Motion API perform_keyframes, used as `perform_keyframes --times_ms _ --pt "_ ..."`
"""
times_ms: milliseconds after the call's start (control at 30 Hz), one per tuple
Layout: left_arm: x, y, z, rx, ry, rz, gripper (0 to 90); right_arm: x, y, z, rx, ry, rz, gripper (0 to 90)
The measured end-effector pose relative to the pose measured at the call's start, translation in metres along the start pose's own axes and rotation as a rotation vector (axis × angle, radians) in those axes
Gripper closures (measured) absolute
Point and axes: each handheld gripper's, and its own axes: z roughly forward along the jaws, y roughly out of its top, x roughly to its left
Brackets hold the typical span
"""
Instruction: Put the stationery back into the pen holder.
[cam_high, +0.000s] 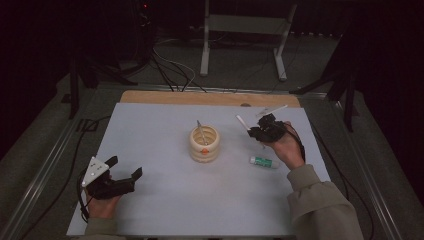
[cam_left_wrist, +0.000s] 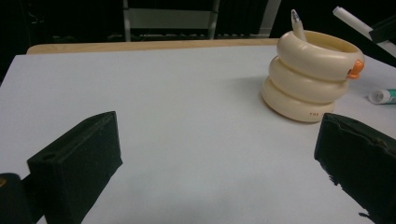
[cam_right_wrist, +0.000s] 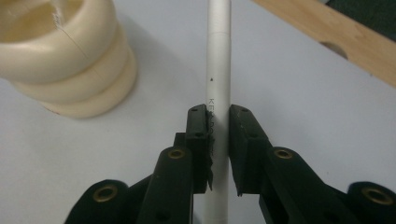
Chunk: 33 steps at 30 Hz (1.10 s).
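Right gripper (cam_right_wrist: 218, 135) pinching a white pen (cam_right_wrist: 218, 70) beside the cream ringed pen holder (cam_high: 204, 144) — left gripper (cam_high: 122, 172) spread wide, resting on the white table (cam_high: 150, 150).

The high view is dim and slightly soft; the pale tabletop (cam_high: 160, 200) is the brightest area, while the surroundings fall into near-black. Light seems to come from above, leaving only faint, diffuse shadows beside the cream holder (cam_high: 204, 144). In the left gripper view the near black jaws are blurred and the holder (cam_left_wrist: 310, 77) is sharper, casting a soft shadow leftward. In the right gripper view the white pen (cam_right_wrist: 218, 70) shows mild glare, and its far end and the frame corners blur.
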Motion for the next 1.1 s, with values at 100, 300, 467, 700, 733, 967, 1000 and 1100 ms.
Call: perform_keyframes --times_ms 100,300,467,700,733,967,1000,1100 --pt "0.0 0.0 0.0 -0.001 0.0 -0.001 1.0 0.004 0.004 -0.002 -0.017 0.0 -0.004 79.2" --pt "0.0 0.0 0.0 -0.002 -0.001 -0.003 1.0 0.011 0.011 -0.005 -0.046 0.001 -0.009 79.1" --pt "0.0 0.0 0.0 -0.004 -0.002 -0.003 1.0 0.016 0.014 -0.007 -0.066 0.004 -0.007 79.2" --pt "0.0 0.0 0.0 0.0 -0.002 -0.003 1.0 0.019 0.018 -0.011 -0.101 0.008 0.005 79.2" --pt "0.0 0.0 0.0 0.002 -0.002 -0.002 1.0 0.019 0.019 -0.012 -0.105 0.007 0.007 79.2" --pt "0.0 0.0 0.0 0.003 -0.002 -0.002 1.0 0.023 0.025 -0.019 -0.144 0.014 0.012 79.2" --pt "0.0 0.0 0.0 0.003 -0.002 -0.002 1.0 0.024 0.026 -0.02 -0.152 0.017 0.015 79.2" --pt "0.0 0.0 0.0 0.003 -0.003 -0.002 1.0 0.027 0.029 -0.022 -0.165 0.019 0.014 79.2"
